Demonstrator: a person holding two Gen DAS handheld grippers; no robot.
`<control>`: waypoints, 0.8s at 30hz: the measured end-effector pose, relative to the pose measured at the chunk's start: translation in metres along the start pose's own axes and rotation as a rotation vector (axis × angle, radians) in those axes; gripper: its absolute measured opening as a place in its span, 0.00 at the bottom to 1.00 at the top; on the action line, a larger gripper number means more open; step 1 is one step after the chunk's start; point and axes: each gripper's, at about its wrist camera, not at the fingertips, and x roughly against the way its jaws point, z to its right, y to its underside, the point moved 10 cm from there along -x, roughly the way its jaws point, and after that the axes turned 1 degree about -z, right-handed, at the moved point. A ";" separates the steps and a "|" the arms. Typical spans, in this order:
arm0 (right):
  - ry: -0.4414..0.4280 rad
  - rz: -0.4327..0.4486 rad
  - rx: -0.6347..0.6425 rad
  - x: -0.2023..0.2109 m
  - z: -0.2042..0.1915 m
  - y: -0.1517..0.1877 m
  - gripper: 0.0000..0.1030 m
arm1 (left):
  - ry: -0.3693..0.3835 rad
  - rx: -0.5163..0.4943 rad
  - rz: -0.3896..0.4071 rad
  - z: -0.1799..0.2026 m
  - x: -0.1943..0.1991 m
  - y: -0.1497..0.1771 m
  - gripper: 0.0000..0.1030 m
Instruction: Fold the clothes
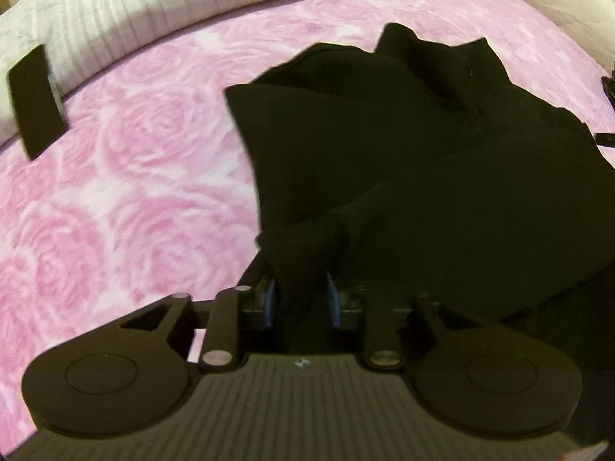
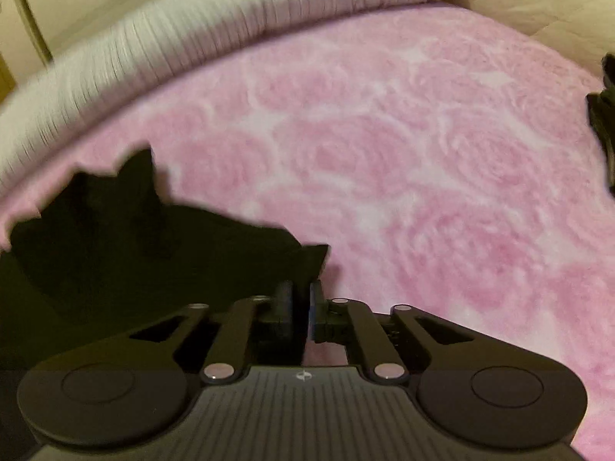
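Black garment (image 1: pixel 403 176) hides my left gripper's (image 1: pixel 301 296) fingertips, which pinch a bunched fold; my right gripper (image 2: pixel 301 299) nips its blurred corner over pink bedspread (image 2: pixel 423 173).

Rose-print bed (image 1: pixel 115 192) (black garment (image 1: pixel 384 153) atop)

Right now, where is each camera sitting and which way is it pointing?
Left wrist: on the left gripper, looking along its jaws, shut on a bunched fold of the black garment lying on the pink rose blanket.
Right wrist: on the right gripper, facing over the blanket, jaws pinching the garment's edge.
Shared: garment, blanket, white ribbed bedding. No hand shows.
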 end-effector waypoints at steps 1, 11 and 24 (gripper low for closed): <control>0.030 0.027 0.008 0.010 0.002 0.002 0.37 | -0.013 0.007 0.006 -0.003 0.006 0.002 0.29; -0.079 0.022 0.204 0.090 -0.059 0.085 0.50 | -0.022 0.017 -0.102 -0.004 0.003 0.053 0.27; -0.046 -0.068 0.451 0.212 -0.114 0.203 0.59 | 0.007 -0.114 -0.100 -0.013 0.138 0.190 0.50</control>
